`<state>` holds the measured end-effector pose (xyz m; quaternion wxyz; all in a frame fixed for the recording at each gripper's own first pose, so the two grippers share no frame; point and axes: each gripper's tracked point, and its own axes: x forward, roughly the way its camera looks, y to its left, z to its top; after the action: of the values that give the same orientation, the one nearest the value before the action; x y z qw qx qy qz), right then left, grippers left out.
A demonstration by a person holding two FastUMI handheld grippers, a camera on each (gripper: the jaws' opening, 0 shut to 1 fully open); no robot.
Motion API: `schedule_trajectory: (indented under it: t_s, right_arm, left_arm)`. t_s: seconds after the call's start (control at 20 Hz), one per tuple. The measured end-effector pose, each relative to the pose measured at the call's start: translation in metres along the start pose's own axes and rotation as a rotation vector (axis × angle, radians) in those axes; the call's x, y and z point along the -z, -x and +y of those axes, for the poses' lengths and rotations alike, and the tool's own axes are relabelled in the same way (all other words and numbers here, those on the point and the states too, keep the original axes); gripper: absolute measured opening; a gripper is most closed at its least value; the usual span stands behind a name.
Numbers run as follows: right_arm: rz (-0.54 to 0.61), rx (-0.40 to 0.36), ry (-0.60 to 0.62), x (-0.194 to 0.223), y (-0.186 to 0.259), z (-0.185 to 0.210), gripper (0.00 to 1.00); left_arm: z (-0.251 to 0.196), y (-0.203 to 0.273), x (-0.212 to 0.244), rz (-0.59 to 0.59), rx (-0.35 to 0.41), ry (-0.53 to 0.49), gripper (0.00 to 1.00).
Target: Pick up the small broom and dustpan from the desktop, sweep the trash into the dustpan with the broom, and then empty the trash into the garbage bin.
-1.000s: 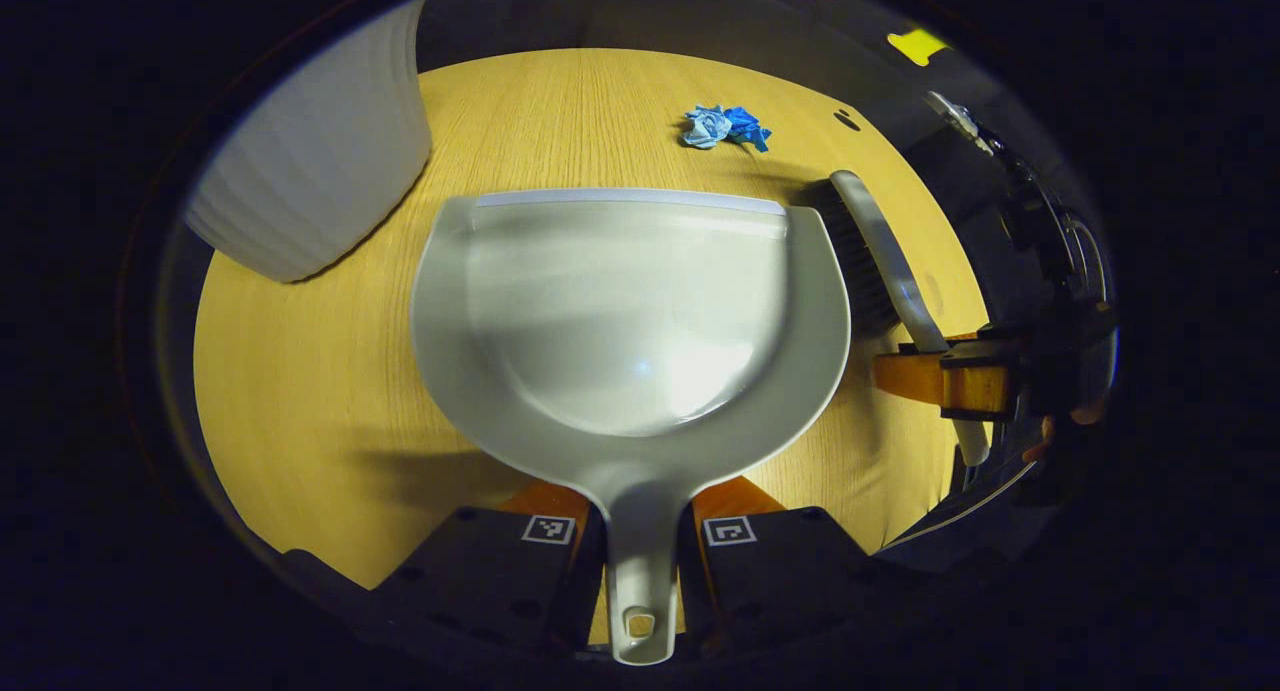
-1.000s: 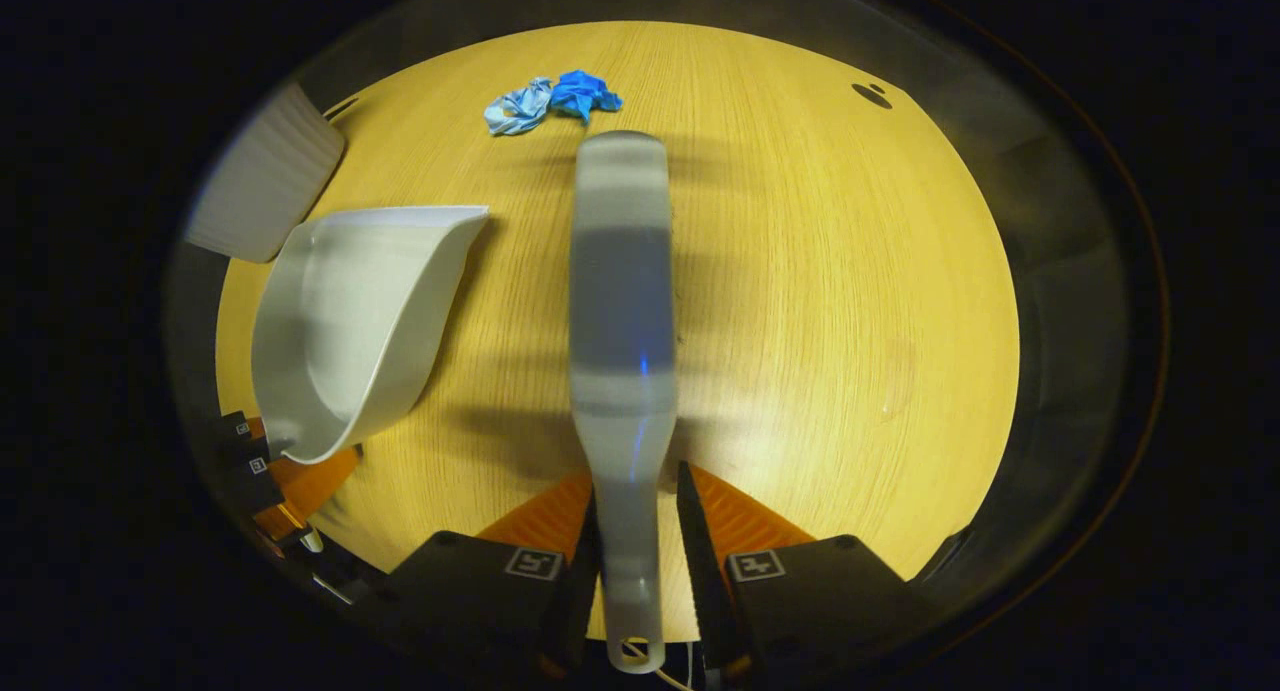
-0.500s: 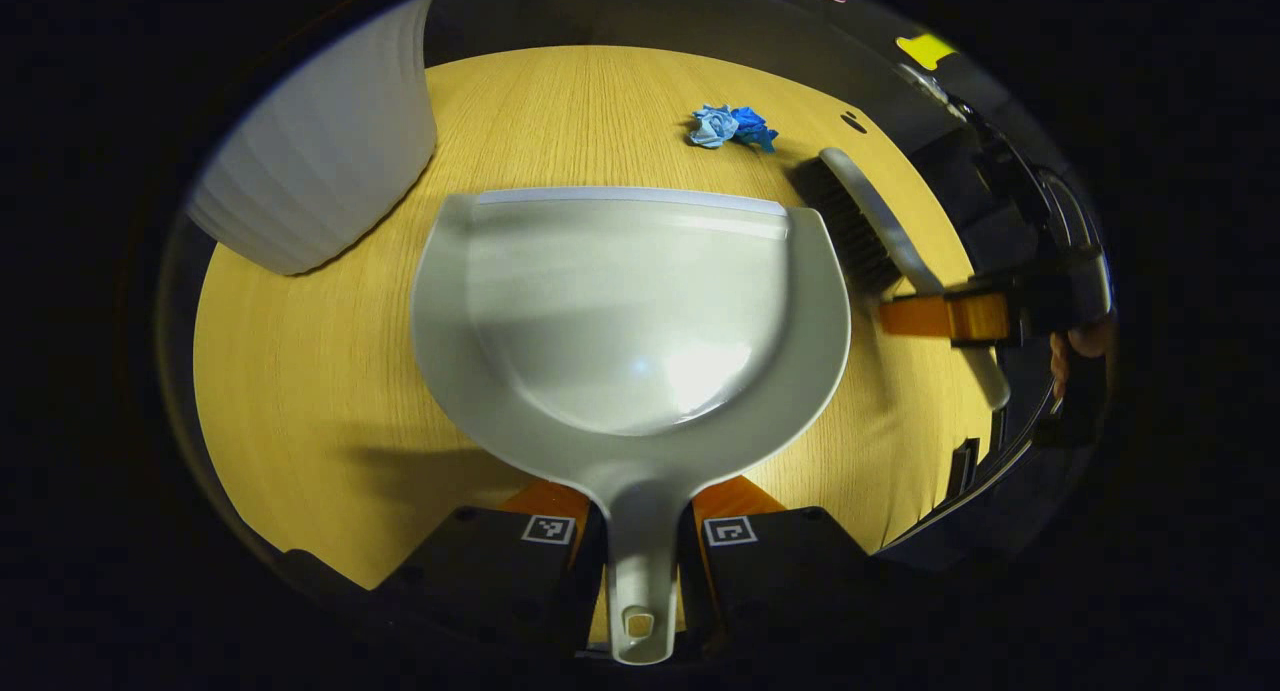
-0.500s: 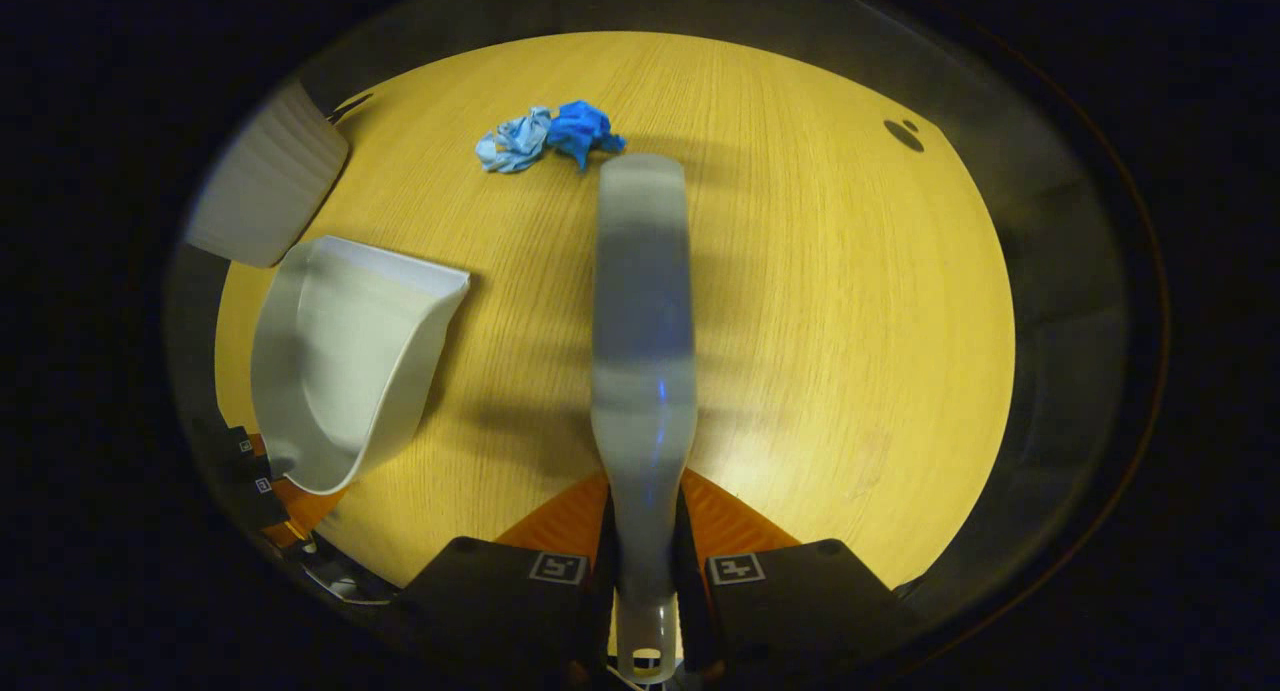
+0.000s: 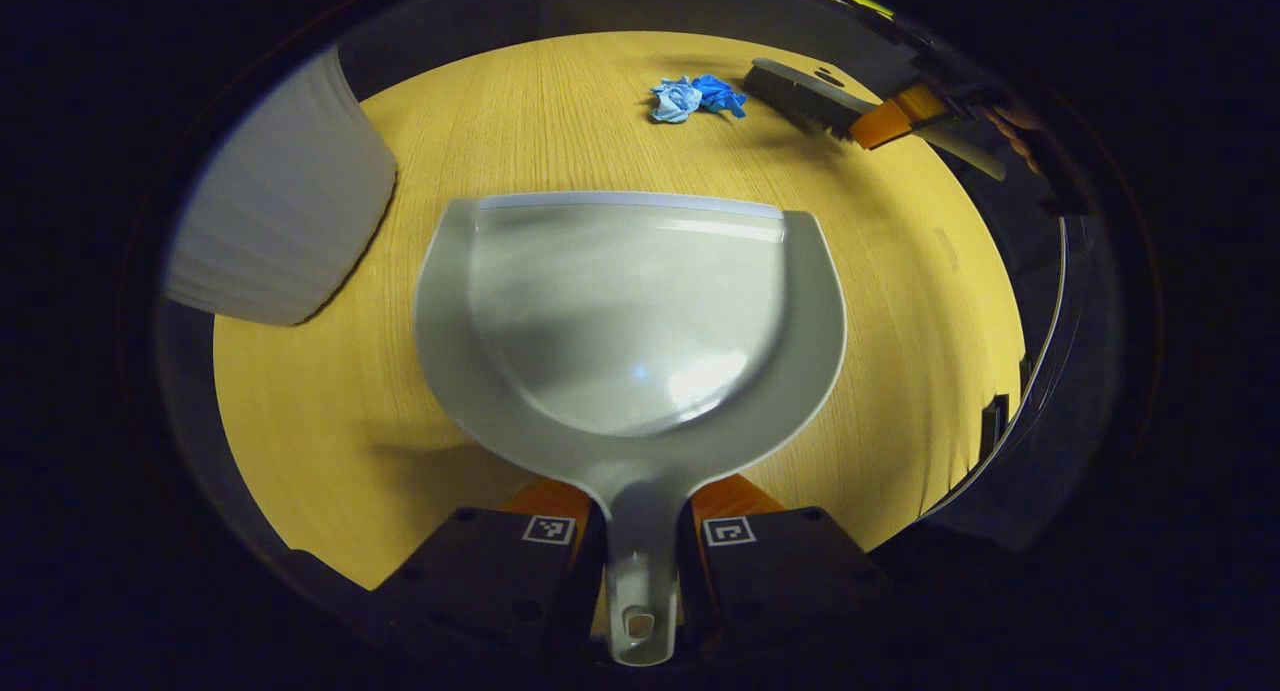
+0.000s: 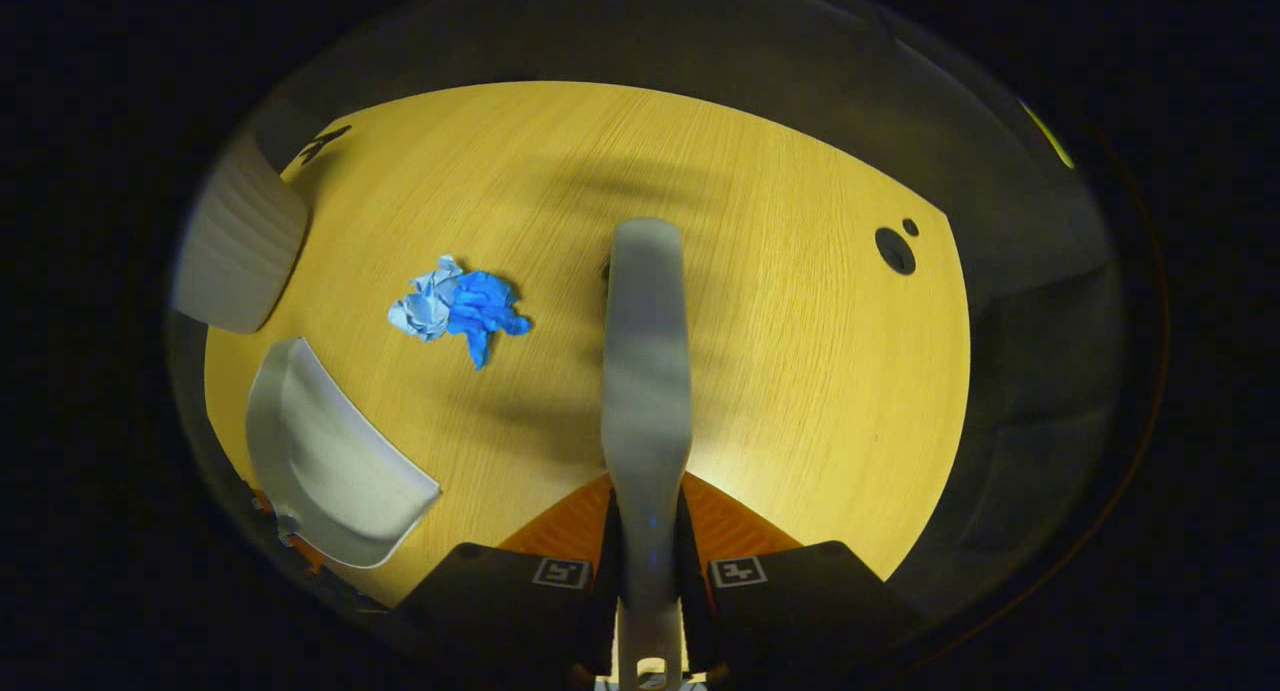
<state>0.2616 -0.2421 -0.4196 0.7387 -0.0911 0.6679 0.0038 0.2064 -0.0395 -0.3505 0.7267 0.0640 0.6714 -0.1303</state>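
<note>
Over the last second the right tongs [image 6: 645, 571] have carried the broom [image 6: 645, 371] forward across the surface [image 6: 800, 391], from beside the dustpan's [image 5: 630, 321] right rim to a place beyond and to the right of the blue trash [image 5: 695, 98]. In the left gripper view the broom [image 5: 810, 91] and the far tongs [image 5: 885, 121] now sit at the top right, just past the crumpled wad, where before they were level with the pan. The left tongs [image 5: 640, 541] have hardly shifted; the pan stayed put in front of them.

I judge this to mean pick-up is done and the sweep is being lined up: the trash now lies between the brush and the pan's open lip, so a pull back toward the pan could drive it in.

Both tongs are narrow and loaded. The left pair is clamped on the dustpan's handle, the right pair on the broom's handle.

The right gripper view gives the layout from the broom's side: trash [image 6: 460, 306] ahead and to the left of its tongs, the dustpan [image 6: 330, 461] nearer and farther left, well apart from the wad. It hides the bristles under the broom's back. The left gripper view shows those bristles, and shows the pan's front edge facing the trash. The white ribbed garbage bin [image 5: 280, 211] stands ahead-left of the left tongs, beside the pan.
</note>
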Motion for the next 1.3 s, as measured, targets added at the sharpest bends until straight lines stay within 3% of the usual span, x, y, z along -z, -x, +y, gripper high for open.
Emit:
schedule_trajectory:
  t_s: [0.2,0.35,0.55,0.8,0.85,0.9,1.0,1.05,1.1,1.15,1.3]
  right_arm:
    - [0.015,0.010,0.199,-0.038,-0.021,-0.012,0.29]
    - [0.028,-0.050,0.244,-0.059,-0.032,0.002,0.30]
    - [0.071,-0.152,0.318,-0.057,-0.034,0.036,0.29]
    - [0.126,-0.352,0.613,-0.007,-0.001,0.105,0.30]
    - [0.137,-0.409,0.642,0.009,0.006,0.118,0.34]
    - [0.147,-0.475,0.662,0.023,0.014,0.130,0.30]
    - [0.182,-0.560,0.697,0.044,0.026,0.146,0.34]
    - [0.180,-0.558,0.722,0.048,0.026,0.144,0.34]
    - [0.148,-0.532,0.743,0.038,0.024,0.138,0.25]
    - [0.139,-0.511,0.741,0.040,0.025,0.134,0.30]
    - [0.090,-0.475,0.632,0.021,0.030,0.128,0.30]
  left_arm:
    - [0.016,0.001,-0.010,0.051,-0.028,-0.070,0.32]
    - [0.022,0.002,-0.018,0.054,-0.028,-0.109,0.30]
    - [0.033,-0.001,-0.024,0.092,-0.037,-0.176,0.30]
    - [0.041,-0.003,-0.026,0.067,-0.022,-0.234,0.31]
    - [0.042,-0.004,-0.029,0.050,-0.013,-0.252,0.30]
    - [0.043,-0.008,-0.033,0.027,0.003,-0.261,0.30]
    - [0.041,-0.011,-0.032,0.002,0.035,-0.271,0.30]
    - [0.046,-0.011,-0.028,0.010,0.033,-0.284,0.30]
    - [0.047,-0.009,-0.029,0.001,0.030,-0.295,0.30]
    - [0.049,-0.011,-0.032,-0.004,0.028,-0.291,0.32]
    - [0.041,-0.011,-0.032,-0.035,0.050,-0.248,0.30]
